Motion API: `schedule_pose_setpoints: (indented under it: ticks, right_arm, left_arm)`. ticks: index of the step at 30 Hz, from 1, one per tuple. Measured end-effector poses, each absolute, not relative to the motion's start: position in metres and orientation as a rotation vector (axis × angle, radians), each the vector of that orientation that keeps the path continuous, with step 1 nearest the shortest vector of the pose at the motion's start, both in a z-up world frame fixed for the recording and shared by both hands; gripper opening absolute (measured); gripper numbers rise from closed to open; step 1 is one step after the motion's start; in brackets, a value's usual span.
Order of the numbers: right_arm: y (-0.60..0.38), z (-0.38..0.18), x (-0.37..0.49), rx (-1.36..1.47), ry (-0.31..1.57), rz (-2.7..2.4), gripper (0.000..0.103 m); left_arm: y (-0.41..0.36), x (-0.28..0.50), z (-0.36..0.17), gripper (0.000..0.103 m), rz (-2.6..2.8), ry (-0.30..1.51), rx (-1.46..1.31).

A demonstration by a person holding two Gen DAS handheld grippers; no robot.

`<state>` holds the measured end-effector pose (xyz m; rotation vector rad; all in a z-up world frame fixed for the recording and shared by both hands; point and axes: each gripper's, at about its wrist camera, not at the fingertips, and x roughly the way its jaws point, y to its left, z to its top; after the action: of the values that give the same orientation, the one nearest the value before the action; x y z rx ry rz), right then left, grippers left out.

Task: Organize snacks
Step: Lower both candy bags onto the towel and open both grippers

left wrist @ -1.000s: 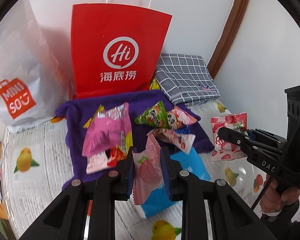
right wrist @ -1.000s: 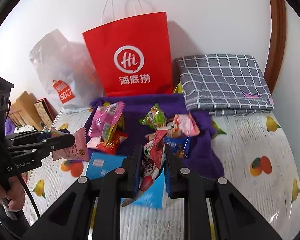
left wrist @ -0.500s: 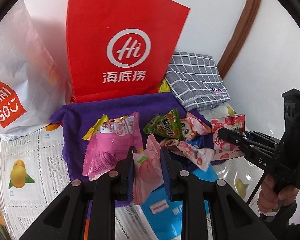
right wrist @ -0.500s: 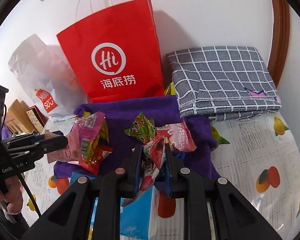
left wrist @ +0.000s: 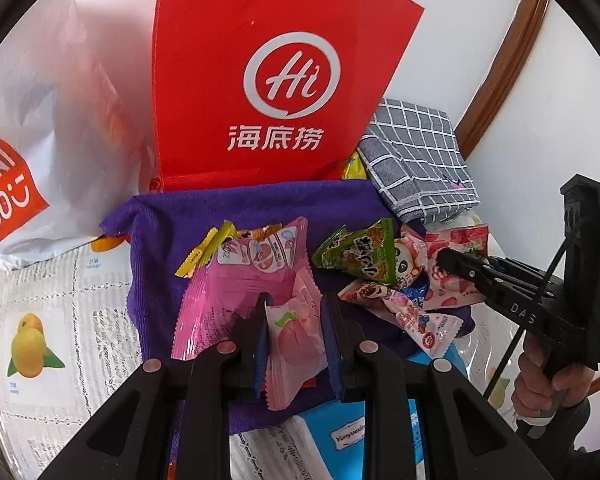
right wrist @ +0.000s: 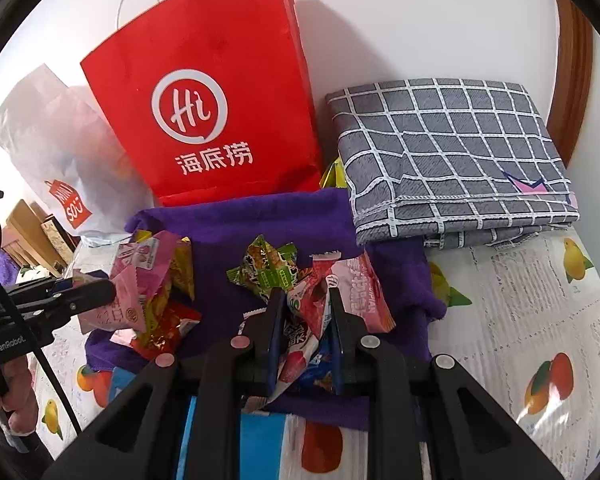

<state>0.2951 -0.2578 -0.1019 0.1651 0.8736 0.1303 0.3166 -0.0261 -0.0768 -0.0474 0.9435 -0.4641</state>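
Left gripper (left wrist: 294, 322): clenched on a pale pink peach-print snack packet (left wrist: 296, 344), which hangs between the blue pads above the near edge of the purple towel (left wrist: 236, 208).

Right gripper (right wrist: 305, 312): clenched on a red and green strawberry-print snack packet (right wrist: 306, 320), held over the middle of the same towel. In the left wrist view this gripper shows at the right, a hand (left wrist: 548, 380) on its grip and the packet at its tip.

Snacks on the towel: a large pink packet (left wrist: 236, 280) on the left, with a yellow wrapper (left wrist: 204, 252) tucked at its upper edge; a green packet (left wrist: 364, 256) near the centre; a panda-print packet (left wrist: 408, 264) just beside it; a pink and white packet (left wrist: 416, 316) in front of those. A blue item lies under the right gripper; what it is I cannot tell.

Surroundings: a red "Hi" paper bag (right wrist: 208, 100) stands upright against the wall behind the towel. A white Miniso plastic bag (left wrist: 32, 120) sits to its left, a folded grey checked cloth (right wrist: 452, 152) to its right, overlapping the towel's far corner. A fruit-print table cover (right wrist: 532, 288) lies beneath everything.
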Motion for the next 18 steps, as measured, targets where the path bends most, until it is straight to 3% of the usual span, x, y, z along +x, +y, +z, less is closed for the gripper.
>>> schedule_pose_setpoints:
  ticks: [18]
  right_arm:
    - [-0.240, -0.140, 0.315, 0.137, 0.958, 0.177, 0.020]
  left_arm:
    - [-0.025, 0.326, -0.094, 0.023, -0.463, 0.972, -0.067]
